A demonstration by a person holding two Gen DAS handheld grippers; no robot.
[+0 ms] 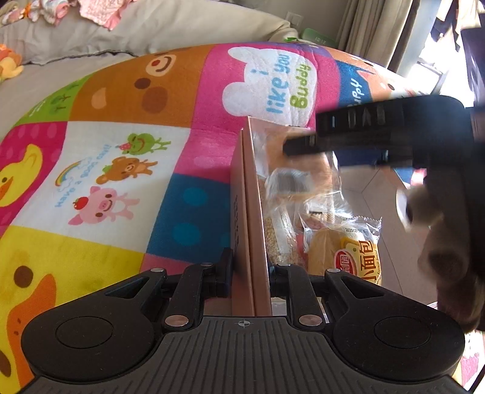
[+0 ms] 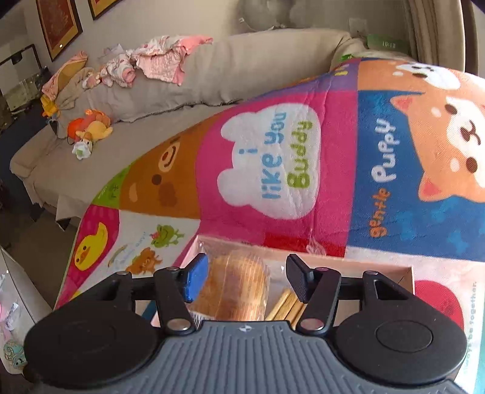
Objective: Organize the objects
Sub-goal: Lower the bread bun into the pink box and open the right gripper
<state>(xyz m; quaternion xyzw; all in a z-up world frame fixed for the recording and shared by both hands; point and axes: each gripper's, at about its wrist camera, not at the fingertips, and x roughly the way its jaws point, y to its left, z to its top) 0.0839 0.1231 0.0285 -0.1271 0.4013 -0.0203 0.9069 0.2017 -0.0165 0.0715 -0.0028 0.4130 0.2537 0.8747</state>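
Observation:
My left gripper is shut on the side wall of a pink cardboard box, seen edge-on. Inside the box lie a yellow wrapped bread packet, a grain bar and a clear bag of bread. My right gripper reaches over the box from the right. In the right wrist view my right gripper is open above the box, straddling the bagged sliced bread; wrapped sticks lie beside it.
The box rests on a colourful cartoon play mat. A beige sofa with pink clothes and plush toys lies behind. Curtains and bright floor are at the right.

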